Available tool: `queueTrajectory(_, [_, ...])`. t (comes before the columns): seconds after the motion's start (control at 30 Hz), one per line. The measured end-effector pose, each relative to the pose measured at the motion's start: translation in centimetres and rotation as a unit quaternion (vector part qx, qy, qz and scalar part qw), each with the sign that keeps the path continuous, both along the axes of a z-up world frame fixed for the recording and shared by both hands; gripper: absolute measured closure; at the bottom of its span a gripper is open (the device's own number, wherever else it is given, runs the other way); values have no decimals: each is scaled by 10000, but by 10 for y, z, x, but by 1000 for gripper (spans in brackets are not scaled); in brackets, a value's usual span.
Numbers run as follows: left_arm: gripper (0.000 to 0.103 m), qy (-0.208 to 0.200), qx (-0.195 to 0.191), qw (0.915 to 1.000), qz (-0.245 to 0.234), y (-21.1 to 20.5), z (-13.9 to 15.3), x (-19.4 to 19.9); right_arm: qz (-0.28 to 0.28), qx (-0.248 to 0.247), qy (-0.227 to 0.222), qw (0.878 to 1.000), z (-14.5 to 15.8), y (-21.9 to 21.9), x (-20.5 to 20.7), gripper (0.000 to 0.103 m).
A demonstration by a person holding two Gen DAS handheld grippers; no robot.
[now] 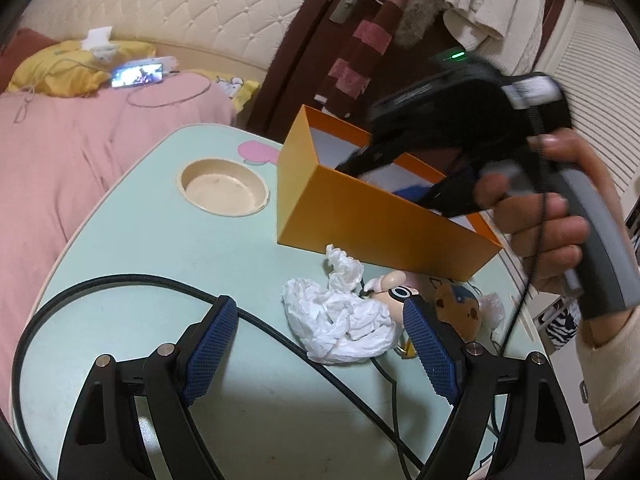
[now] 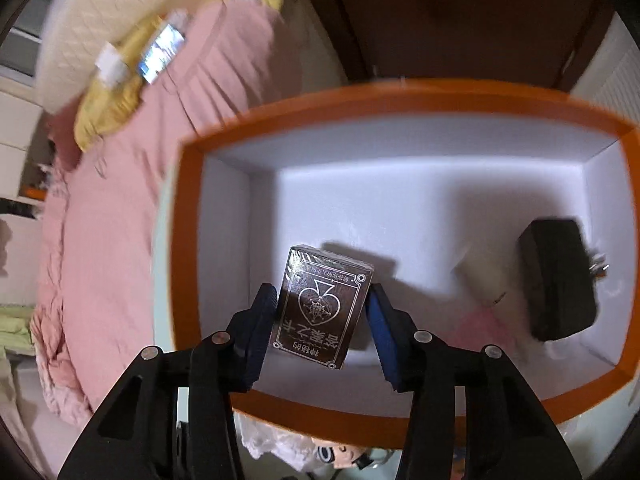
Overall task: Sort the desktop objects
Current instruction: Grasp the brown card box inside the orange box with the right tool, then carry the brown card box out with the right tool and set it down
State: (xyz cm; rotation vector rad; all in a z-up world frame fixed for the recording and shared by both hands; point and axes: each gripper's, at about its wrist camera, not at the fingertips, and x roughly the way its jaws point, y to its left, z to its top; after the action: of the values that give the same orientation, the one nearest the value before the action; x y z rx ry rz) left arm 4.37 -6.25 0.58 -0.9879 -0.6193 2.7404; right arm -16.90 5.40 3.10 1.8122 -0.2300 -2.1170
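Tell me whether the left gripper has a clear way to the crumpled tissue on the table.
Probably yes. The left gripper is open, and the crumpled tissue lies just ahead between its fingers, with nothing on top. Only a black cable crosses the table beside it, and a doll sits right behind it.

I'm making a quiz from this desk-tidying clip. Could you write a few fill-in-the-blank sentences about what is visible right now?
1. The right gripper holds a dark card deck over the open ____ box.
2. A crumpled white ____ lies on the table ahead of the left gripper.
3. A black adapter already lies ____ the box.
4. The left gripper's jaws are ____.

Missing words: orange; tissue; inside; open
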Motion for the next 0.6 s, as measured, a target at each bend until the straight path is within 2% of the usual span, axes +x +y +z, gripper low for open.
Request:
queueTrajectory(0.1, [18, 5, -21, 10000, 33, 0, 0, 0, -47, -451, 714, 9964, 37, 16, 14, 55])
queueTrajectory(0.23, [18, 14, -1, 10000, 71, -1, -1, 0, 245, -1083, 1712, 9790, 93, 46, 54, 55])
queueTrajectory(0.33, [18, 13, -24, 9999, 100, -2, -1, 0, 552, -1241, 1974, 9709, 106, 63, 88, 55])
queueTrajectory(0.43, [18, 17, -18, 9999, 152, -3, -1, 1, 764, -1045, 1873, 9737, 95, 79, 109, 55])
queueTrajectory(0.6, [18, 43, -24, 9998, 184, -3, -1, 2, 1028, -611, 1504, 9814, 46, 91, 141, 55])
